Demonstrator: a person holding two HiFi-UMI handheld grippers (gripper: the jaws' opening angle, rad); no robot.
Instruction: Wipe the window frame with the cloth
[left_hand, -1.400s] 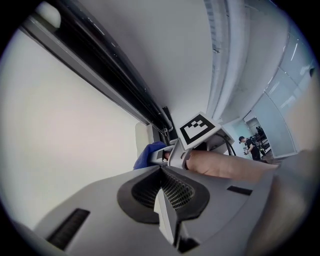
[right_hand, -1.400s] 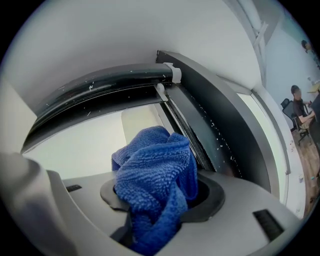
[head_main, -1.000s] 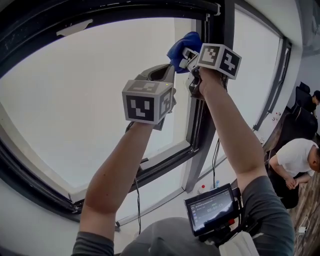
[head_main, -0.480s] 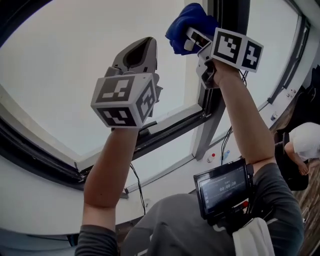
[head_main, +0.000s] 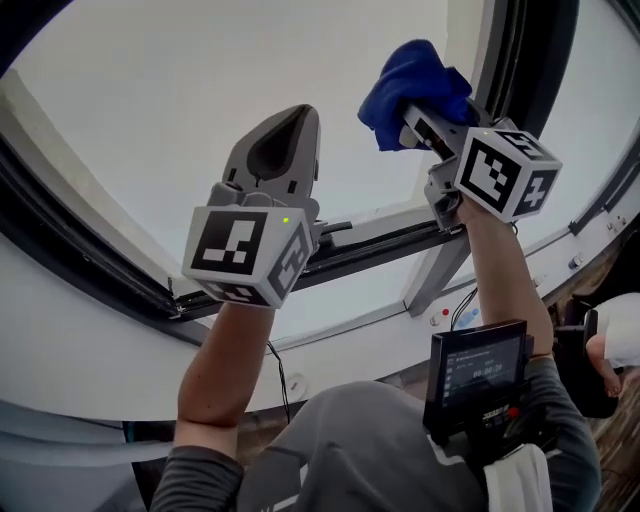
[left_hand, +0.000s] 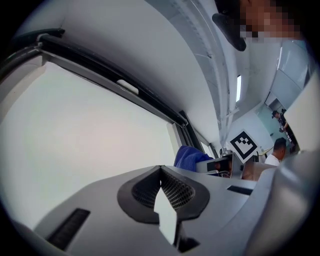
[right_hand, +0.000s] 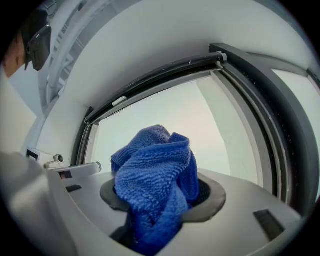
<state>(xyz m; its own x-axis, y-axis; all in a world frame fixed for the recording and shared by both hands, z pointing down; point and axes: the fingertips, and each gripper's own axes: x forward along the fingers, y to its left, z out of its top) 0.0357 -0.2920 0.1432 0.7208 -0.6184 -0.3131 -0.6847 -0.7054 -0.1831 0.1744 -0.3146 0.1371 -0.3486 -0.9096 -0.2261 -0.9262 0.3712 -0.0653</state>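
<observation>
Left gripper (left_hand: 160, 170): grey jaws pressed together at the tips, nothing between them, raised in front of the pale glass pane (head_main: 180, 90). Right gripper (head_main: 418, 112): jaws pinching a crumpled blue terry cloth (right_hand: 155, 175), which bulges up out of the dark pads. In the head view the cloth sits high against the pane, just beside the dark upright member of the black window frame (head_main: 530, 70); contact with the frame cannot be confirmed. The two grippers are held apart, the left one lower.
</observation>
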